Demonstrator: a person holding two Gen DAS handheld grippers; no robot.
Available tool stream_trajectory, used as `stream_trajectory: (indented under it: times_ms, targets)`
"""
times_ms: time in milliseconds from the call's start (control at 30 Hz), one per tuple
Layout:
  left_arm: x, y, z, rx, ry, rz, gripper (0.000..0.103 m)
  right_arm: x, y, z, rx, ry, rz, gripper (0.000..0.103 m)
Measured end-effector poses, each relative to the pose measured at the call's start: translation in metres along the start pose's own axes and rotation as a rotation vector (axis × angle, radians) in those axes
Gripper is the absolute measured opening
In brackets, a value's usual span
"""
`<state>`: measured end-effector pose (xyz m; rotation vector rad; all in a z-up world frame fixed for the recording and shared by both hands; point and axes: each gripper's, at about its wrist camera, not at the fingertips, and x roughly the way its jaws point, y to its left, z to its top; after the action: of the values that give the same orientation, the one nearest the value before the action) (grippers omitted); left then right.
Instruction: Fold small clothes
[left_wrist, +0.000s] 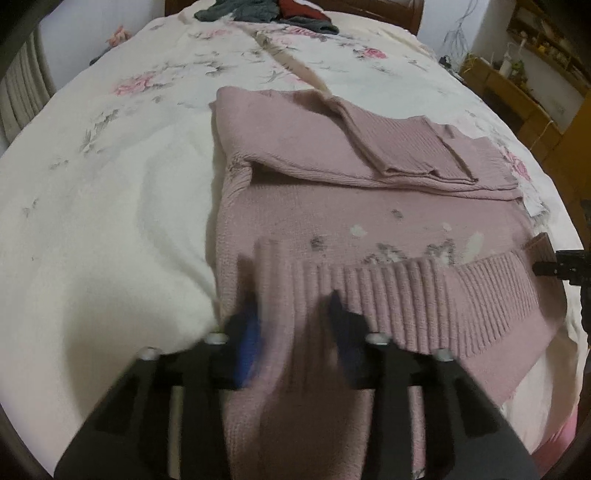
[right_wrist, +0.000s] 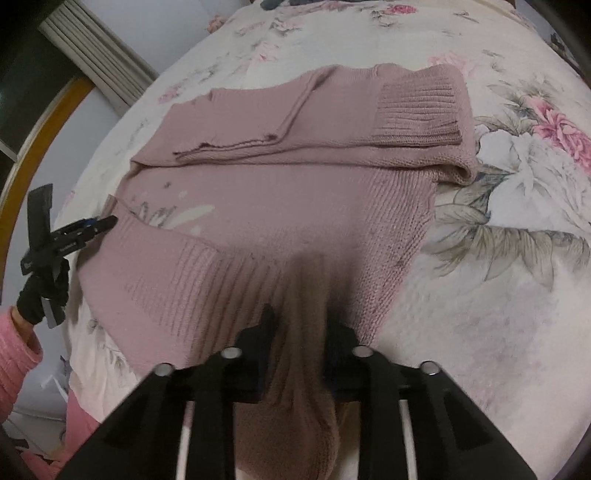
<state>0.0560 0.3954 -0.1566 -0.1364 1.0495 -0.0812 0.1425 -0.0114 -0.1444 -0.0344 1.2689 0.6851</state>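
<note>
On floral bed (left_wrist: 110, 221), pink sweater (left_wrist: 369, 221) hem pinched in left claw (left_wrist: 295, 314), right claw (right_wrist: 299, 325).

Floral bedspread (left_wrist: 110, 192), wooden shelves (left_wrist: 524, 92), pleated curtain (right_wrist: 99, 70).

Right tongs (right_wrist: 297, 325) clamped on the near hem of a pink knit sweater (right_wrist: 295, 206) spread on a floral bed (right_wrist: 517, 258); left tongs (right_wrist: 107, 222) at its left edge.

Item count: one pink knit sweater (left_wrist: 369, 221) and one bed (left_wrist: 110, 221) with floral cover. Tongs: two, left tongs (left_wrist: 295, 314) and right tongs (right_wrist: 299, 317). One heap of dark clothes (left_wrist: 266, 13) is present; its garment count cannot be determined.
</note>
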Motion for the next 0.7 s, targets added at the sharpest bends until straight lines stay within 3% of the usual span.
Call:
stream_trajectory:
  times_ms: [33,400,567,700]
  targets:
    - [-0.005,-0.002,-0.001,0.016,-0.015,0.010,0.011,-0.005,0.001,-0.001,0.000,-0.012,0.005,0.012]
    - [-0.077,-0.012,0.003,-0.009,-0.210,-0.052,0.009,-0.075,0.008,-0.006,0.038,-0.184,0.145,0.010]
    - [-0.097,-0.016,0.029,-0.018,-0.281,-0.070,0.009,-0.099,0.012,0.006,0.047,-0.249,0.177,0.010]
    - [-0.102,-0.016,0.060,-0.039,-0.324,-0.094,0.009,-0.116,0.013,0.028,0.043,-0.298,0.156,0.010]
